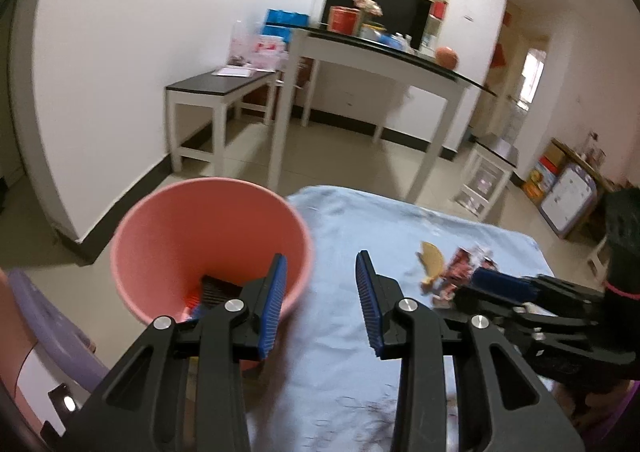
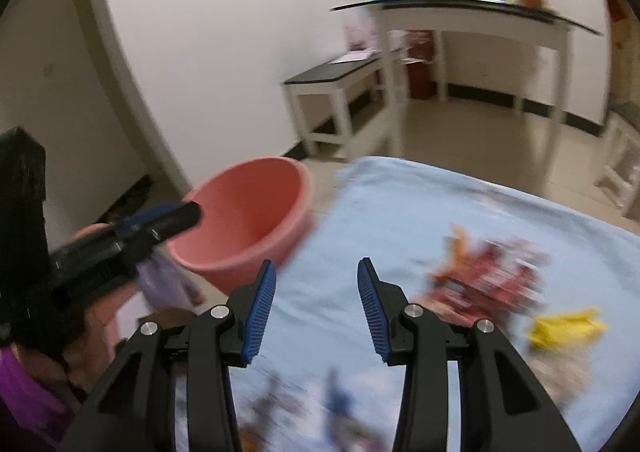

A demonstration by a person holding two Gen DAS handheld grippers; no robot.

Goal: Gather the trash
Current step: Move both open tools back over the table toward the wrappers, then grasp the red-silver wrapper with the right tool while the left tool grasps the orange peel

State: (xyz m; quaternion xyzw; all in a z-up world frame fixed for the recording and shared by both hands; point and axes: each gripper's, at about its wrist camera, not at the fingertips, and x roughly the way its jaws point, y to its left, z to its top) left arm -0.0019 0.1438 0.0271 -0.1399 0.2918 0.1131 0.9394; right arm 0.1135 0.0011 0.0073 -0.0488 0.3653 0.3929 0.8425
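A pink bucket (image 1: pixel 208 236) stands at the left edge of a table covered by a light blue cloth (image 1: pixel 360 236); some trash lies at its bottom (image 1: pixel 216 288). My left gripper (image 1: pixel 320 300) is open and empty, just right of the bucket. A tan scrap (image 1: pixel 430 262) and red wrappers (image 1: pixel 466 264) lie on the cloth to the right. The bucket (image 2: pixel 248 220), the red wrappers (image 2: pixel 488 276) and a yellow scrap (image 2: pixel 564 328) show blurred in the right wrist view. My right gripper (image 2: pixel 316 304) is open and empty above the cloth (image 2: pixel 400 220), left of the wrappers.
A purple stool (image 1: pixel 44 316) sits left of the bucket. A white desk (image 1: pixel 380 64) with clutter and a low bench (image 1: pixel 216 92) stand by the far wall. Boxes and a small stand (image 1: pixel 488 180) are on the floor at right.
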